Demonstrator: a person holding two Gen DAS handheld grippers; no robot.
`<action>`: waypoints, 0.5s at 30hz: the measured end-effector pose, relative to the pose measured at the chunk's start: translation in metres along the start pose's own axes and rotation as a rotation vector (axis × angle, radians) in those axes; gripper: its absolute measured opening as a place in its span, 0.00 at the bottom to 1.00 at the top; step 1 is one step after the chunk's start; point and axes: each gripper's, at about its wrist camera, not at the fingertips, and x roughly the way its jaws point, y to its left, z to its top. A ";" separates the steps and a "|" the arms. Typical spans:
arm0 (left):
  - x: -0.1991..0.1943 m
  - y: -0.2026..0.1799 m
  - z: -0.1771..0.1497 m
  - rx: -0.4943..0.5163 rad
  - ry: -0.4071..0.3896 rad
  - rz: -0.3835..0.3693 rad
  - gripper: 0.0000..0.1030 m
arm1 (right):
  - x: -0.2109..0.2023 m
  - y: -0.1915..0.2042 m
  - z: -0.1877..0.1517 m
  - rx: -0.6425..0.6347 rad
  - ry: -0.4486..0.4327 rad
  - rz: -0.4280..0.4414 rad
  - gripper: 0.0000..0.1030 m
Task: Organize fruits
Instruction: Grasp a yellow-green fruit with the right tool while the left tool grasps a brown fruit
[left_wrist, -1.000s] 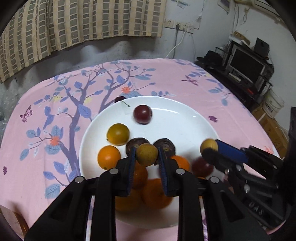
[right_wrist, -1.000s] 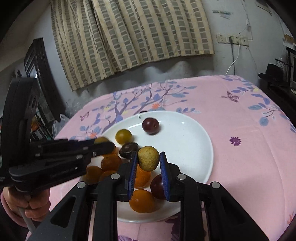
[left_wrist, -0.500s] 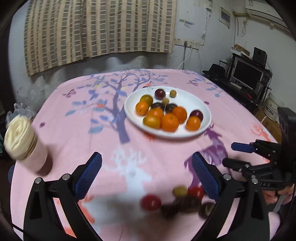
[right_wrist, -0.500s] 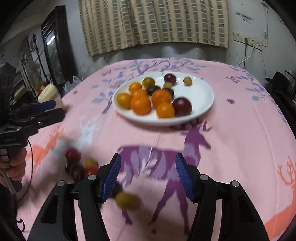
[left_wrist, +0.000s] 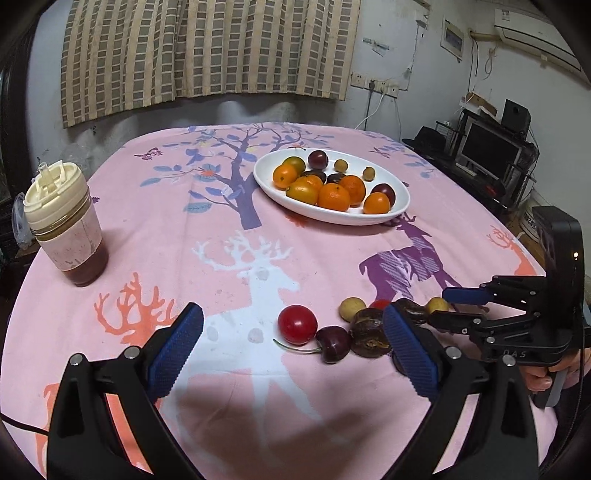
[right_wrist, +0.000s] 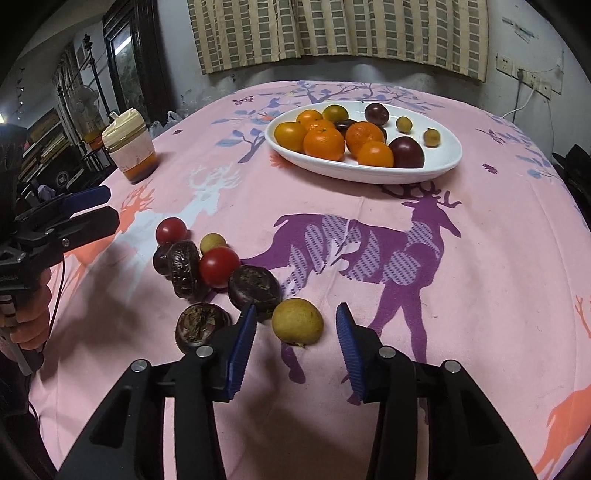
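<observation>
A white plate (left_wrist: 400, 206) (right_wrist: 448, 162) holds several oranges, plums and small yellow fruits. A loose pile lies on the pink cloth near me: a red tomato (left_wrist: 297, 324) (right_wrist: 171, 230), a cherry (left_wrist: 334, 344), wrinkled dark fruits (left_wrist: 369, 332) (right_wrist: 254, 287) and small yellow fruits (left_wrist: 352, 308). My left gripper (left_wrist: 293, 350) is open wide above the cloth, just in front of the tomato and cherry. My right gripper (right_wrist: 295, 341) is open around a yellow fruit (right_wrist: 297, 321), pads apart from it.
A lidded cup (left_wrist: 64, 221) (right_wrist: 129, 147) with a dark drink stands at the table's left. A desk with a monitor (left_wrist: 487, 147) is past the table's right edge. A curtain hangs on the back wall.
One second ago each gripper held a yellow fruit over the plate. Both have since pulled back, open, to the near pile; the right one now straddles a yellow fruit.
</observation>
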 end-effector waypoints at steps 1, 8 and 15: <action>-0.001 0.000 0.000 0.001 -0.002 -0.001 0.93 | 0.000 0.000 0.000 0.002 0.001 0.004 0.43; 0.000 -0.001 -0.001 -0.002 -0.005 0.005 0.93 | 0.007 0.001 -0.004 -0.029 0.035 -0.010 0.28; -0.002 -0.031 -0.012 0.107 0.065 -0.174 0.80 | -0.008 -0.024 0.002 0.074 -0.028 -0.023 0.28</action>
